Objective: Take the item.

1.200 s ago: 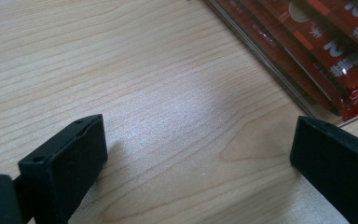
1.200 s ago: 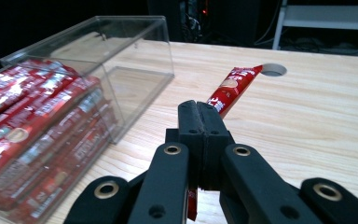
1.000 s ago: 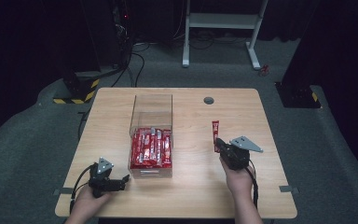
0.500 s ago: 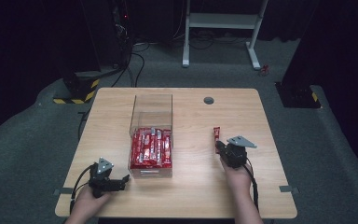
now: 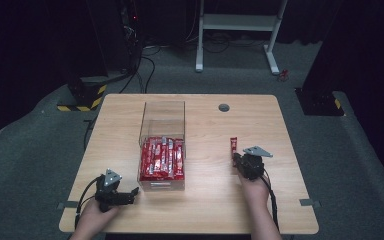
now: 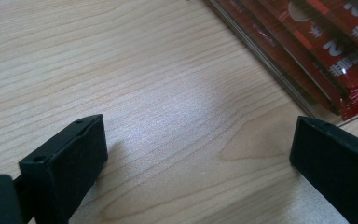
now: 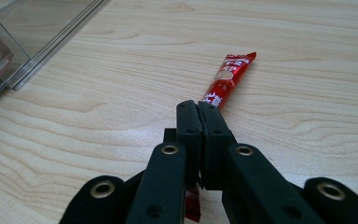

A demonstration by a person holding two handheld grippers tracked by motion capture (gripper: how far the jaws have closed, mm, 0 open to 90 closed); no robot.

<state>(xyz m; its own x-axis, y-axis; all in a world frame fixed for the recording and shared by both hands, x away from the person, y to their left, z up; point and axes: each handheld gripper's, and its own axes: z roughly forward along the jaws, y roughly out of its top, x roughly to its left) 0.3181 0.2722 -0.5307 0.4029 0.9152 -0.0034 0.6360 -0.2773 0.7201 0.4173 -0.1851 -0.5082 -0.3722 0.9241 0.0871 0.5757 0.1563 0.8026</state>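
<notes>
A single red snack packet (image 5: 233,144) (image 7: 228,77) lies on the wooden table (image 5: 205,200), right of a clear plastic box (image 5: 163,106). My right gripper (image 5: 237,158) (image 7: 198,106) has its jaws pressed together over the packet's near end, and red wrapper shows between them lower down. Several identical red packets (image 5: 162,159) (image 6: 328,44) fill the front half of the box. My left gripper (image 5: 133,192) (image 6: 198,144) rests low over the table by the box's front left corner, jaws wide apart with bare wood between them.
The box's clear wall (image 7: 37,39) stands to the left in the right gripper view. A round cable hole (image 5: 223,107) sits in the table near the far edge. Beyond the table are a white stand (image 5: 240,30) and dark floor.
The right gripper has drawn slightly toward the person, and the single red packet has come along with it. The left gripper has stayed put.
</notes>
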